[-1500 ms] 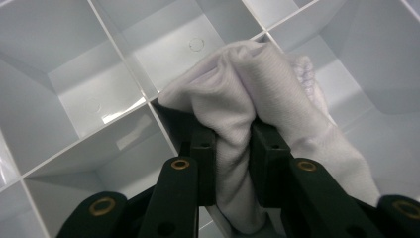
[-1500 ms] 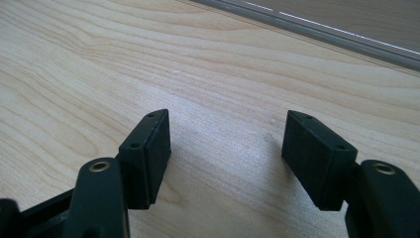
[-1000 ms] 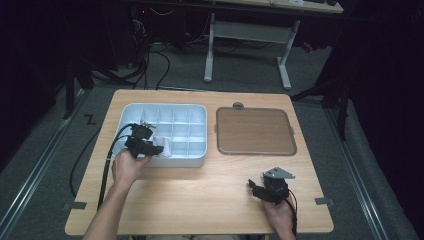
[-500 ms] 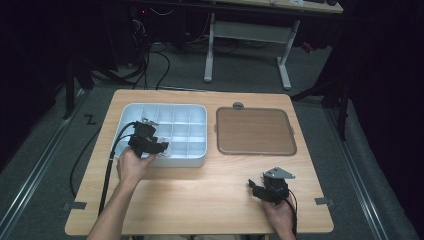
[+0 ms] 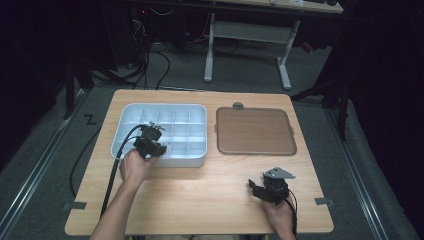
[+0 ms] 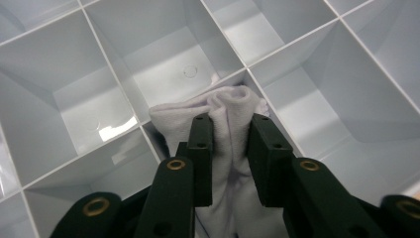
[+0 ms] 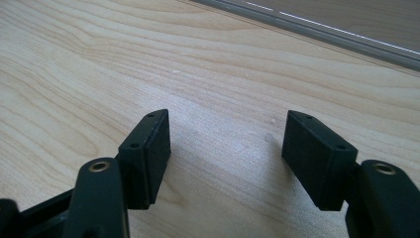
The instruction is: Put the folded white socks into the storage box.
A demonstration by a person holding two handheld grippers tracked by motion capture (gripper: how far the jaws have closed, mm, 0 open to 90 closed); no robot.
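The cloth (image 6: 225, 129) is a small white bundle, bunched into folds, and it sits in a cell at the near edge of the tray (image 5: 200, 111), toward the tray's left half as we see it from above. In the left gripper view its long axis runs from 6 o'clock up to 12, straight along the line of the jaws, with the free crumpled end poking out past their tips over a divider wall.

Our left tool (image 6: 230, 134) has it: the jaws have just been closing and now stand narrow, pads pressed on the folds from 9 and 3 o'clock, with cloth filling the gap between them. In the high view the left tool (image 5: 150, 142) sits over the near row of cells and points toward 12 o'clock.

We judge that the coming move turns on this: the cloth lies dead ahead of the tool and partly down in the cell, so a lift straight up should clear the dividers, while a sideways drag could snag a fold on a wall.

Our right tool (image 7: 225, 153) rests well apart on the bare bench (image 5: 210, 195), at about 4 o'clock from the tray, jaws spread wide with nothing between them. The brown mat (image 5: 255, 131) lies just right of the tray. The left hand is plainly the nearer one.
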